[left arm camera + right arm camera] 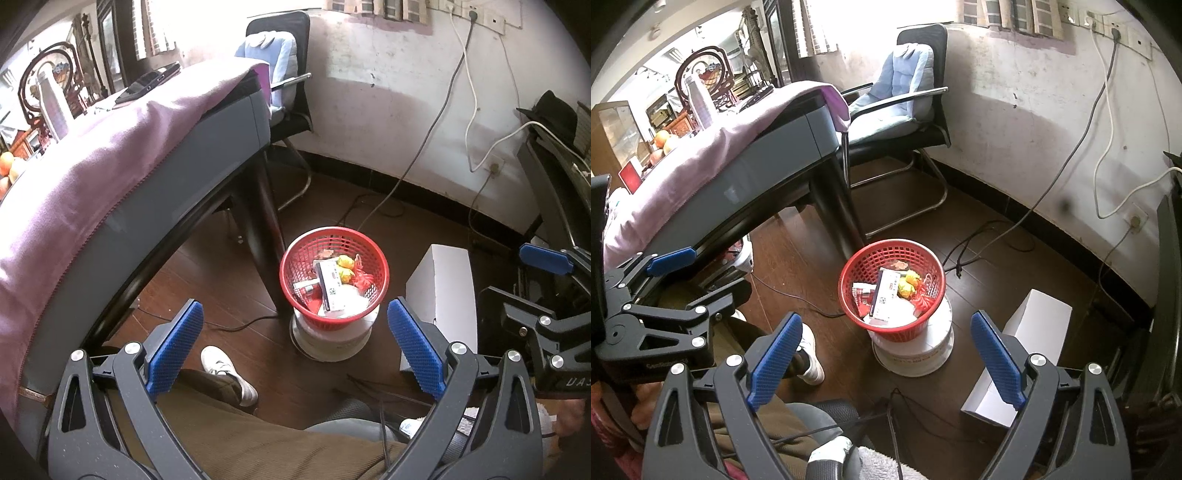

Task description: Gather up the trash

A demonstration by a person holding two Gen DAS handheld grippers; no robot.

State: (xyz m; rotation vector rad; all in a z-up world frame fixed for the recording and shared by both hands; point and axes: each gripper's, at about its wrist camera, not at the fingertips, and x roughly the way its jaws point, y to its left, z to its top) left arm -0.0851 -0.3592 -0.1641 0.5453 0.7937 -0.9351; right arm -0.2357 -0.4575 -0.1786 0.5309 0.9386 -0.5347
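Note:
A red mesh basket (pixel 293 258) (pixel 857 269) stands on a white bucket (pixel 332 341) (pixel 916 352) on the dark wood floor beside the table leg. Inside lie a flat box (pixel 328 286) (pixel 884 293), yellow wrappers (pixel 344 267) (pixel 908 284), red scraps and white paper. My left gripper (pixel 295 345) hangs open above and in front of the basket, nothing between its blue pads. Likewise open and empty, my right gripper (pixel 886 354) hovers over the same spot. Each gripper shows at the edge of the other's view.
A grey table (pixel 221 122) (pixel 798 129) under a purple cloth fills the left. A black chair (pixel 923 92) with a blue cushion stands against the wall. A white box (pixel 443 291) (pixel 1027 354) sits right of the bucket. Cables trail across the floor. A person's leg and white shoe (pixel 229 373) lie below.

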